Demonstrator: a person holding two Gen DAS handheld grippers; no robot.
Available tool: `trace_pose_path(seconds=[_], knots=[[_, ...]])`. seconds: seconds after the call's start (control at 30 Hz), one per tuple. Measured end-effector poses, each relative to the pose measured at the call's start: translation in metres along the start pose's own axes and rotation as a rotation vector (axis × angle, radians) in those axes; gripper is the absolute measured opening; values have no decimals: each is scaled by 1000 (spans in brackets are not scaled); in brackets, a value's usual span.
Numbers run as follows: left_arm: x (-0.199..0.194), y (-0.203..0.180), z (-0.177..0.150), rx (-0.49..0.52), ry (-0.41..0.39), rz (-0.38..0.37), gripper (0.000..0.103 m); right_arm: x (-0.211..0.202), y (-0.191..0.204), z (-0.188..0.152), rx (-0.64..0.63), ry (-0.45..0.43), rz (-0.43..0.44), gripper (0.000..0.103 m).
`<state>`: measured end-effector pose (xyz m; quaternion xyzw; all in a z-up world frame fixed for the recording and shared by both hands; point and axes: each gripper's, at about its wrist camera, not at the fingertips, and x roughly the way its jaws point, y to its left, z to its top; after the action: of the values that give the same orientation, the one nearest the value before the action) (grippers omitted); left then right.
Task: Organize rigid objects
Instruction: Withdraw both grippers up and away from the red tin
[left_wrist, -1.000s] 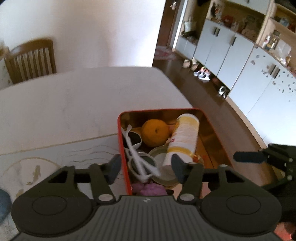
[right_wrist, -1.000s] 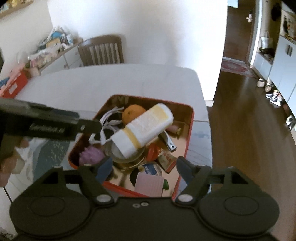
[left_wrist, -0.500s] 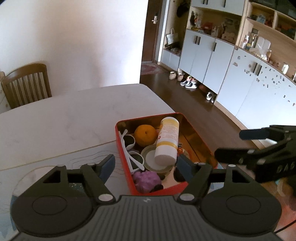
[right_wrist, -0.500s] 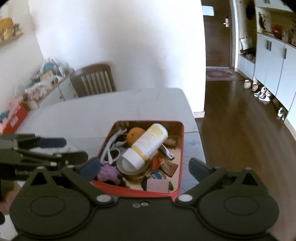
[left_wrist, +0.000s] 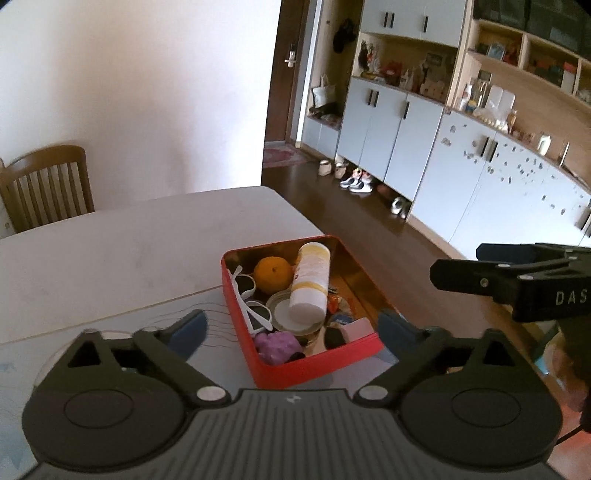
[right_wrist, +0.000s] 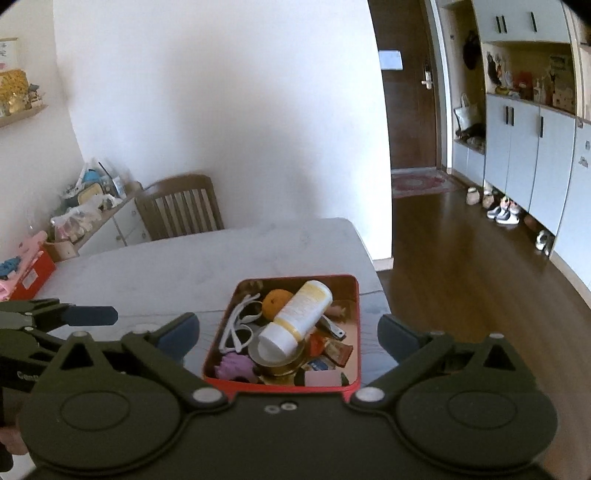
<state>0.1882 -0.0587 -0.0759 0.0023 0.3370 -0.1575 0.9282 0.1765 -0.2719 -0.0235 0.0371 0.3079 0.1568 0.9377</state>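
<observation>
Tin (left_wrist: 317, 365), red and open, sits near the table (left_wrist: 129, 251) corner, packed with a bottle (left_wrist: 310, 284) lying over an orange (left_wrist: 273, 273), sunglasses (left_wrist: 251, 306), a lid (left_wrist: 286, 321) and a purple lump (left_wrist: 277, 343). Left gripper (left_wrist: 291, 332) and right gripper (right_wrist: 288, 334) hover above it, both spread wide and holding nothing.

Red tin (left_wrist: 317, 363) on pale, perhaps marbled table (left_wrist: 122, 254)

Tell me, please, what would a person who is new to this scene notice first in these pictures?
The eye goes first to the red tin near the table's right edge, packed full. A white and yellow bottle lies tilted on top of the pile, with an orange behind it and white sunglasses along the left wall. The left gripper and the right gripper both hover open and empty before the tin.
</observation>
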Motion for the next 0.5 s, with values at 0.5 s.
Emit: trace_pose_path(seconds=[0.5], knots=[[-26, -4, -8, 17, -36, 15, 101, -27, 24, -19, 49, -49, -84, 103]])
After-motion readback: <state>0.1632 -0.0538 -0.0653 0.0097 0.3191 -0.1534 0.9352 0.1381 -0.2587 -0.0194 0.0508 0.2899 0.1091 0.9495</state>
